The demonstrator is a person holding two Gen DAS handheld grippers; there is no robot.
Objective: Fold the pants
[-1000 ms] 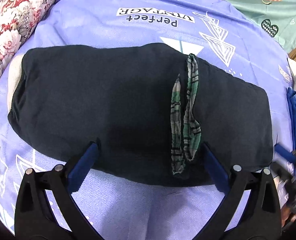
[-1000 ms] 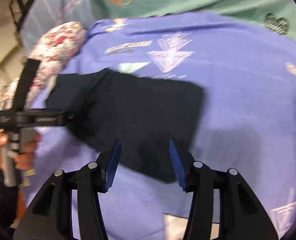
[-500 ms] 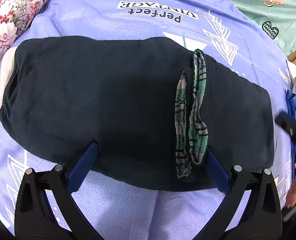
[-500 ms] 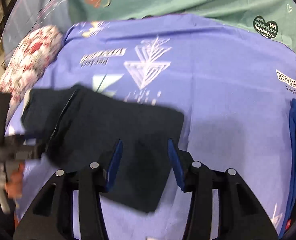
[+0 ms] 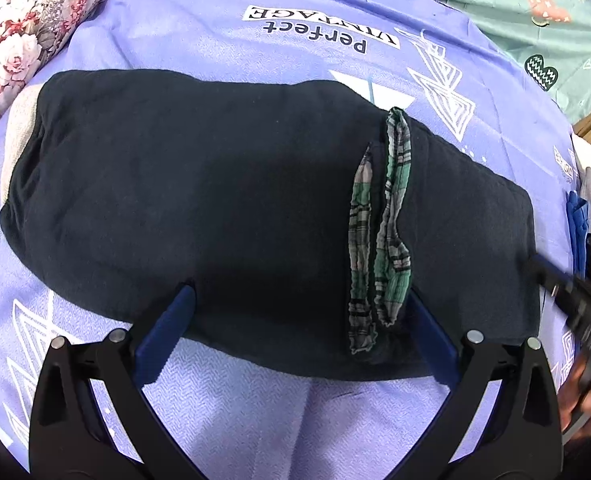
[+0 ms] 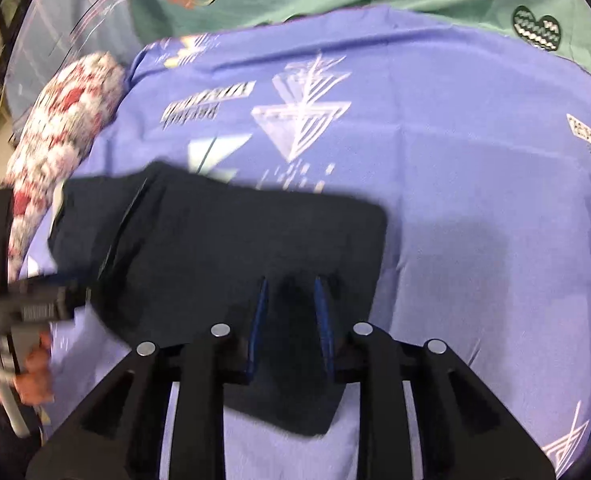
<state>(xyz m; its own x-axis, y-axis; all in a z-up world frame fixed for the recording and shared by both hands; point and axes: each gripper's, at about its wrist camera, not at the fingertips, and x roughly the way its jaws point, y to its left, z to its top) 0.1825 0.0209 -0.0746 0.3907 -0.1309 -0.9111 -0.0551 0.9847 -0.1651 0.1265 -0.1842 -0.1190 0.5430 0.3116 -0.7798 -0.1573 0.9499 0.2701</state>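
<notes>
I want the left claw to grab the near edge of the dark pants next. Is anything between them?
Nothing visible. The left claw stands open right at the near edge of the dark pants; the plaid drawstring just lies on them.

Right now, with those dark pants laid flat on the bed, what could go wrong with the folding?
The plaid waistband strip lies loose on the dark pants; it could bunch inside the fold. The right gripper has narrowed over the pants' edge and might pinch only one layer. The left gripper is wide open, so that side could drag.
</notes>
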